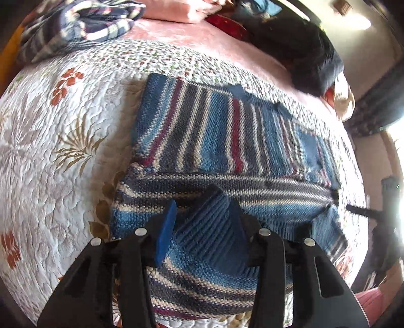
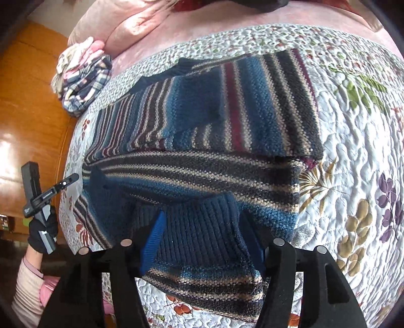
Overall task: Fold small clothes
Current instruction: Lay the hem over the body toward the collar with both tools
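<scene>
Left gripper: lowest in the left wrist view, jaws spread wide, the ribbed blue cuff of a sleeve lying between the blue pads; whether the pads press the knit or merely straddle it, I cannot tell.

Right gripper: bottom centre of the right wrist view, jaws likewise wide apart, a ribbed cuff between them; no clear pinch visible, so grip cannot be confirmed.

Striped sweater: small knit in blue, grey, cream and maroon stripes, lying flat across the middle of both frames on the quilted floral bedspread; collar toward the top of the frame, sleeves drawn across the near part of the body.

Other clothes: a plaid bundle sits at upper left of the right wrist view, well apart from the sweater, by a pink pillow.

Person: a gloved hand holding a handle shows at lower left of the right wrist view.

Step in hand: judged as the sleeve fold, with both cuffs laid inward over the body.

Progress: early to middle; the body has not yet been folded in half.

Next move calls for: settling the cuffs flat, then taking the near edge with both grippers and carrying it evenly toward the collar.

Risk: thick knit may bunch or spring back.
</scene>
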`<state>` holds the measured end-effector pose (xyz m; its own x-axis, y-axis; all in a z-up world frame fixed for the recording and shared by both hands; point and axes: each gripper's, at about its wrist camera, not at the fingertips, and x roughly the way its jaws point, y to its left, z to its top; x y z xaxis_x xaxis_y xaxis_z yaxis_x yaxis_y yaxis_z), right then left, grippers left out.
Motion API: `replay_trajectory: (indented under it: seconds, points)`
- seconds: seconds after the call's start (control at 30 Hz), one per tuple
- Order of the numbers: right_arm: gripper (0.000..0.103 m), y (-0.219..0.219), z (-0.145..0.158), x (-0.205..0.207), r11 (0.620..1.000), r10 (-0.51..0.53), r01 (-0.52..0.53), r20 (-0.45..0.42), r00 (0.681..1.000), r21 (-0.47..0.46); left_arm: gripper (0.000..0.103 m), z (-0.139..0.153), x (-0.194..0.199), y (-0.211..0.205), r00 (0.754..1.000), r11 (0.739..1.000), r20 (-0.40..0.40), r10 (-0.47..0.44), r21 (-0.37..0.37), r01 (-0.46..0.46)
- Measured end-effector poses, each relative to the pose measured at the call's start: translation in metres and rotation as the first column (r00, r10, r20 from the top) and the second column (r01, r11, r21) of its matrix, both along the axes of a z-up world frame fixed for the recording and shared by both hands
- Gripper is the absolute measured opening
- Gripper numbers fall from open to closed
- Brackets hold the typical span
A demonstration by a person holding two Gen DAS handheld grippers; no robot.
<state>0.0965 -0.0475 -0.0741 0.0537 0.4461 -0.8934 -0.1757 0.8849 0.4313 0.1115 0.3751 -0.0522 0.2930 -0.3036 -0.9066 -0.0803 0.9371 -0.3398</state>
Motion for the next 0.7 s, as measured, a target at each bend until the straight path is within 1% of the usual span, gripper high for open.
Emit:
replay_trajectory:
  seconds: [0.07,0.2,0.27,0.33,0.43,0.5,0.57,0.6,0.63,0.67,0.7]
  points:
    - [0.065,0.009,-0.007,0.0,0.998,0.05,-0.05,0.007,0.999,-0.045,0.045,-0.013,0.004,-0.009,0.998,0.998,-0.029,-0.048,0.034,0.049]
    - [0.066,0.021,-0.028,0.007,0.989,0.103,-0.104,-0.014,0.995,-0.107,0.046,-0.037,0.012,-0.015,0.993,0.99,-0.074,-0.092,0.103,0.099]
    - [0.066,0.024,-0.039,0.012,0.988,0.113,-0.116,-0.039,0.993,-0.104,0.05,-0.044,0.012,-0.016,0.991,0.987,-0.078,-0.111,0.107,0.119]
    - [0.068,0.028,-0.049,0.014,0.984,0.136,-0.143,-0.068,0.988,-0.103,0.052,-0.047,0.011,-0.015,0.99,0.987,-0.077,-0.118,0.096,0.125]
    - [0.068,0.038,-0.053,0.012,0.973,0.18,-0.187,-0.058,0.982,-0.136,0.052,-0.048,0.012,-0.016,0.988,0.985,-0.078,-0.135,0.096,0.142]
    - [0.059,0.042,-0.052,0.01,0.964,0.206,-0.21,-0.041,0.978,-0.164,0.051,-0.048,0.011,-0.016,0.986,0.983,-0.079,-0.145,0.101,0.153]
    - [0.037,0.047,-0.048,0.006,0.958,0.235,-0.235,-0.022,0.972,-0.165,0.038,-0.047,0.012,-0.021,0.984,0.979,-0.078,-0.161,0.115,0.169]
    - [0.034,0.048,-0.047,0.006,0.958,0.237,-0.238,-0.024,0.971,-0.163,0.037,-0.047,0.012,-0.023,0.982,0.975,-0.081,-0.169,0.134,0.179]
    - [0.025,0.049,-0.046,0.005,0.959,0.237,-0.238,-0.025,0.971,-0.153,0.029,-0.045,0.012,-0.028,0.981,0.973,-0.077,-0.178,0.138,0.187]
    - [0.016,0.048,-0.045,0.004,0.96,0.24,-0.241,-0.025,0.97,-0.143,0.018,-0.044,0.012,-0.031,0.98,0.971,-0.073,-0.186,0.14,0.195]
    - [0.016,0.049,-0.042,0.004,0.961,0.241,-0.242,-0.024,0.97,-0.134,0.013,-0.042,0.012,-0.033,0.978,0.968,-0.068,-0.195,0.146,0.203]
